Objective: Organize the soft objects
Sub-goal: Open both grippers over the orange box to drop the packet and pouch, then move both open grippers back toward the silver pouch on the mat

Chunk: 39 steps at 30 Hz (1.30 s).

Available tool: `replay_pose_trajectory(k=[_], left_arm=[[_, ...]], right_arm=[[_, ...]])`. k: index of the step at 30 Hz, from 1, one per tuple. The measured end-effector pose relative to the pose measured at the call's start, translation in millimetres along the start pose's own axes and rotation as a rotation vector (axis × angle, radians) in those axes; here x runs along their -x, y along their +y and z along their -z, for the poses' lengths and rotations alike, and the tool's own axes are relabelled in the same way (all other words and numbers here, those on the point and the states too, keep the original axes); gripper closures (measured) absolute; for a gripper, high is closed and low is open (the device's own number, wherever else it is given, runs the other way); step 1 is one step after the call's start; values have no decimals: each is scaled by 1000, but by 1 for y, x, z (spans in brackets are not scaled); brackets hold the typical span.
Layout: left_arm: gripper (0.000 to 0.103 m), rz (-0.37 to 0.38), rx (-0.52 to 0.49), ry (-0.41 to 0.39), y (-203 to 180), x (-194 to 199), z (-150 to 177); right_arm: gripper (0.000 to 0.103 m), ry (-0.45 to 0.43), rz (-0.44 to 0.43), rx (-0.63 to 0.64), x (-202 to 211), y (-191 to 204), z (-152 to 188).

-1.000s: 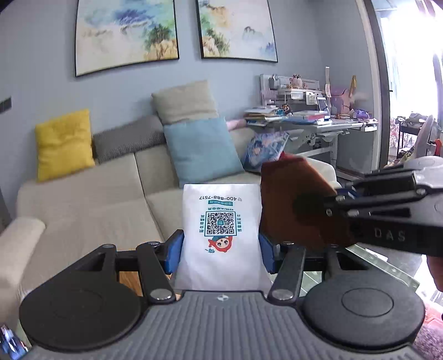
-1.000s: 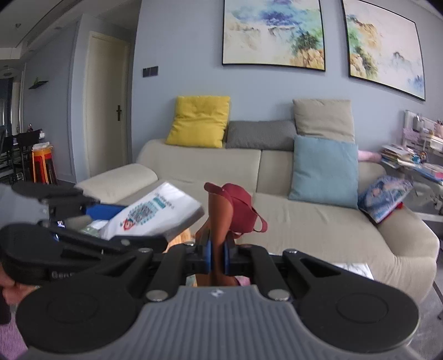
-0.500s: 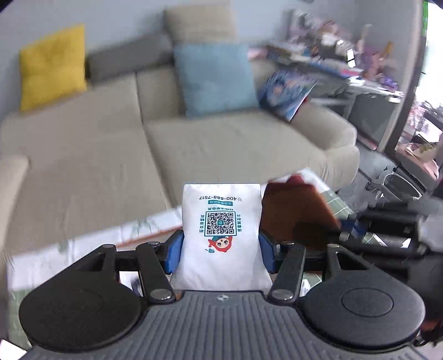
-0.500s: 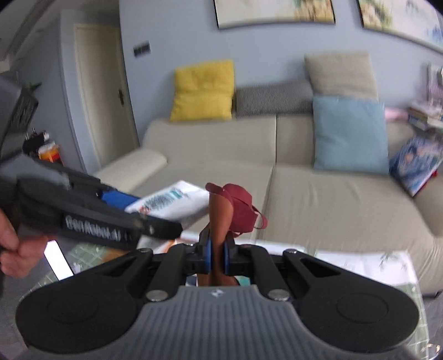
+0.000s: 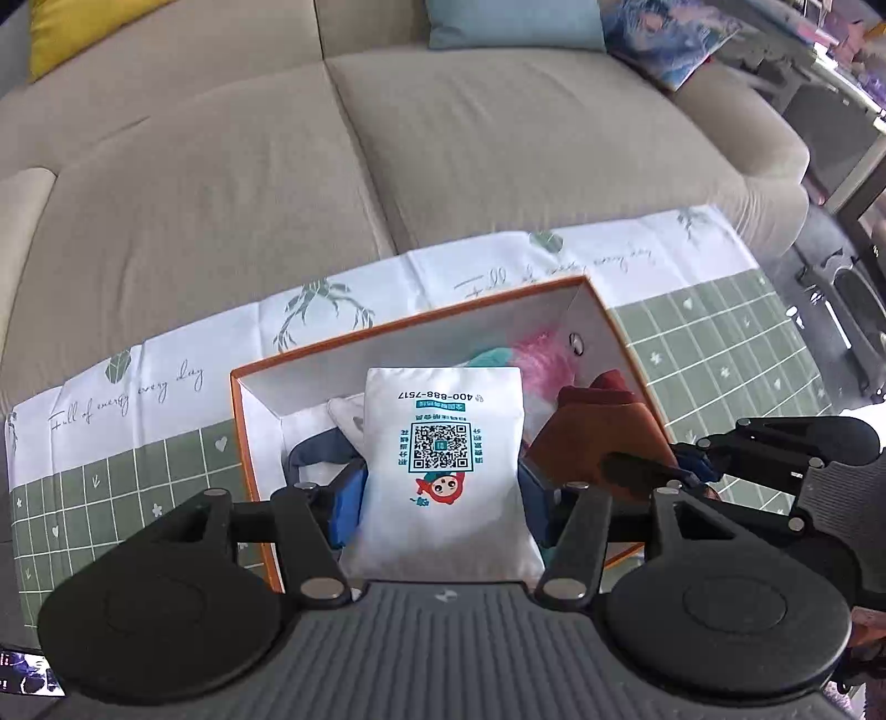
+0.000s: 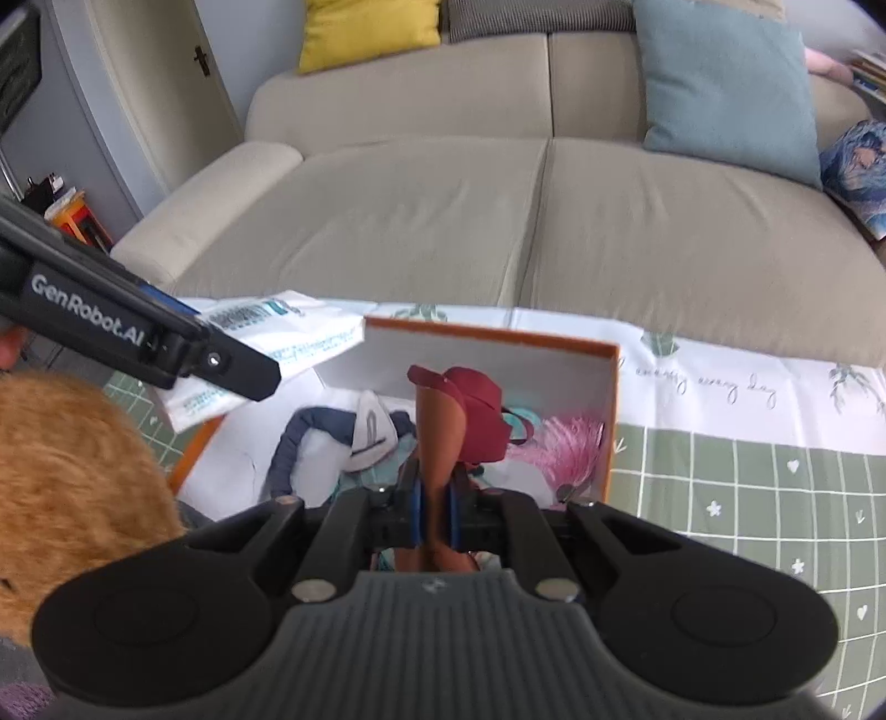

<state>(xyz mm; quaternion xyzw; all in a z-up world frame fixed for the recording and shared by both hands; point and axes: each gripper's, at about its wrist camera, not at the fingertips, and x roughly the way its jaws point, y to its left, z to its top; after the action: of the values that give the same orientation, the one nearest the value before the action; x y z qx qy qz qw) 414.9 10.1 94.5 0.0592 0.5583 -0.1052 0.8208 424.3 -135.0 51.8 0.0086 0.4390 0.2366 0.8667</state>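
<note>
Left gripper (image 5: 440, 487) grips a white pouch (image 5: 443, 459) across its width; the blue fingers (image 5: 348, 507) stand fairly wide and press on both sides of it. The pouch bears a printed code square, a phone number and a small cartoon figure, and sits over the near half of the box (image 5: 620, 338). Right gripper (image 6: 434, 518) has its fingers (image 6: 416, 512) almost together, pinching a thin brown fabric piece (image 6: 440, 437) that stands upright between them; a dark red cap (image 6: 479, 410) with a strap is attached at its top. That piece hangs over the middle of the box interior. The box is open, orange outside and white inside, and rests on the table (image 6: 747, 487), which carries a cloth with a green grid and a white band with script lettering. The box stands near the table's far edge, beside the sofa (image 5: 498, 133). Inside the box lie a navy strap (image 6: 290, 448), a white item (image 6: 371, 432), a teal item, partly hidden, and a pink fluffy item (image 6: 570, 443) in the far right corner. An orange furry mass (image 6: 72, 487) fills the left of the right wrist view; what it is cannot be told. On the sofa lean a yellow cushion (image 6: 368, 27) and a blue cushion (image 6: 725, 83).
</note>
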Motion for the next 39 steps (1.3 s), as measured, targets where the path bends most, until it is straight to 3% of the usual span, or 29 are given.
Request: replay_pose_trajectory(k=[1,3,5,7,11,20,25,29,39], left_arm=[[37,-2,-2,9,3,-2,-2],[33,4,0,29,4,-7,-3],[28,14,10,41,3,-6,-4],[21,2,10,40,3,-5,-5],[17,5,2,27,3,-2,-7],[15,8,24,-14,3,9,-6],[20,32,20,-66,-1,25,-2],[20,39,-29,-143,-12,50,8],[20,36,-33,-288,-29,119,50]], right_arm=[[94,9,-2,-1,-4,0,0],[80,22,-4,3,-10,1,1],[73,22,0,9,-11,-1,6],[72,18,1,9,-10,-1,8],[59,-3,-7,-7,-6,-2,10],[57,-37,-14,4,16,6,10],[57,-75,-13,17,37,14,8],[57,-116,17,44,62,24,6],[53,-243,53,77,146,47,21]])
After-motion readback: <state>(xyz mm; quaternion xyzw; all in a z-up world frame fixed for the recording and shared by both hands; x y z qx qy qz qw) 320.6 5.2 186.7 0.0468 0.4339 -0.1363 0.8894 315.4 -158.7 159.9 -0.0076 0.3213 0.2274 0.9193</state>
